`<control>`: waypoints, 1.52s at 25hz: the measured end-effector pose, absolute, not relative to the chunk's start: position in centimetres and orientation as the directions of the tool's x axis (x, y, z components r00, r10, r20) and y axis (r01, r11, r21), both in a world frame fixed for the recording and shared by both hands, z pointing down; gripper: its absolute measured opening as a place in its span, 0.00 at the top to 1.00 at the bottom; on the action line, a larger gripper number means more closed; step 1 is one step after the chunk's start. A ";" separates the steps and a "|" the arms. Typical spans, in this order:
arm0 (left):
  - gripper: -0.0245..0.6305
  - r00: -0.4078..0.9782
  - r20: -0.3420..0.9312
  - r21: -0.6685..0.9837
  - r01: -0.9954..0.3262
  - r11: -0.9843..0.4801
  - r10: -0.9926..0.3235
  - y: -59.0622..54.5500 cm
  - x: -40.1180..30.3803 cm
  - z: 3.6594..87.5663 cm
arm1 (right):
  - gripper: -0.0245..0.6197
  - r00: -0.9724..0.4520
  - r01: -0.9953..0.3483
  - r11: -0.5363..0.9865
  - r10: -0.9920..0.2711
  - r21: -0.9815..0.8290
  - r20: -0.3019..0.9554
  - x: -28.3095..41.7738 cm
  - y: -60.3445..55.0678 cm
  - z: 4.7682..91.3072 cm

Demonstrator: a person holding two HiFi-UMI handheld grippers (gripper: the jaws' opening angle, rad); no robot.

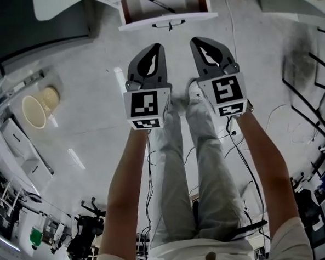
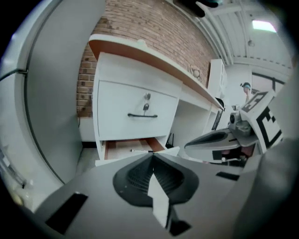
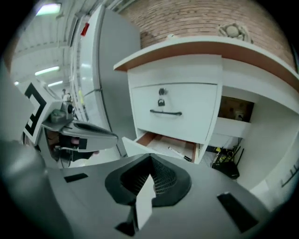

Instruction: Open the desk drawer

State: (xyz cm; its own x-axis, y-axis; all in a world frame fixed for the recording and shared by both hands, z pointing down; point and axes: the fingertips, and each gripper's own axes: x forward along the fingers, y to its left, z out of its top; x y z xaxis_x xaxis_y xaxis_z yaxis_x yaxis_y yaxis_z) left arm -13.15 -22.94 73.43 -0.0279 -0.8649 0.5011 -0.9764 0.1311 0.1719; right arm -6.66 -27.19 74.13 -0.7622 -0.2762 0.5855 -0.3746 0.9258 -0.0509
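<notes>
**Head view**
- Left gripper (image 1: 156,49): held out left of centre, above the floor (image 1: 86,137); jaws pressed together on nothing.
- Right gripper (image 1: 196,42): just beside the left one and level with it, near but apart; jaws likewise clenched and empty.
- Left marker cube (image 1: 148,107), right marker cube (image 1: 229,93): at the rear of each gripper, facing the camera.
- Lower drawer (image 1: 166,11): at the top edge, ahead of both grippers and well apart from them; pulled out, with a pen (image 1: 157,3) lying inside and a dark drawer handle (image 1: 168,24) on its front.
- Person: bare forearms behind the grippers; pale trousers (image 1: 209,168) below them.
- Surroundings: a beige round container (image 1: 37,108) on the floor at left; cables (image 1: 251,143) at right.

**Left gripper view**
- Left gripper (image 2: 152,158): jaws meet at the tips, with no object between them.
- Lower drawer (image 2: 121,147): just above the jaw tips in the picture, standing open; brown bottom visible, the pen (image 2: 140,151) on it.
- Upper drawer (image 2: 121,112): directly above the open one, closed; dark upper handle (image 2: 142,115) with a lock (image 2: 146,98) over it.
- Right gripper (image 2: 219,139): at right, clear of the desk.
- Background: brick wall (image 2: 140,23); a tall pale cabinet (image 2: 56,93) left of the desk.

**Right gripper view**
- Right gripper (image 3: 150,161): jaws closed tip to tip, empty.
- Lower drawer (image 3: 161,141): beyond the jaws, open, untouched; the pen (image 3: 180,154) lies near its right side.
- Upper drawer (image 3: 187,121): closed, with upper handle (image 3: 166,112) and lock (image 3: 161,91).
- Left gripper (image 3: 79,130): at left, apart from the drawer.
- Under the desk: dark cables (image 3: 229,165) at right.
</notes>
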 end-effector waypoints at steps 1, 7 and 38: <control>0.95 -0.034 0.481 0.181 -0.974 0.137 -0.876 -22.6 -13.2 71.6 | 0.92 -0.776 -0.392 0.916 -0.278 -0.087 0.566 -6.3 -26.9 72.4; 0.95 -0.054 0.350 0.207 -0.969 0.133 -0.935 -20.6 -12.9 59.5 | 0.92 -0.836 -0.418 0.893 -0.307 -0.166 0.454 -5.1 -25.9 60.6; 0.95 -0.111 0.050 0.169 -0.979 0.118 -0.993 -7.9 -7.3 11.0 | 0.92 -0.897 -0.434 0.872 -0.441 -0.226 0.020 11.1 -20.0 10.0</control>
State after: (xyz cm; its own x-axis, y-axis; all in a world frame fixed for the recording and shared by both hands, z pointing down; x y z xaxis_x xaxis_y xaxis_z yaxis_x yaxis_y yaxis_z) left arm -7.28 -7.85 11.02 -0.1114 -0.9925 0.0497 -0.9786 0.1183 0.1686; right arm 11.11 -20.01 10.00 -0.8973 -0.4411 0.0202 -0.4338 0.8721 -0.2264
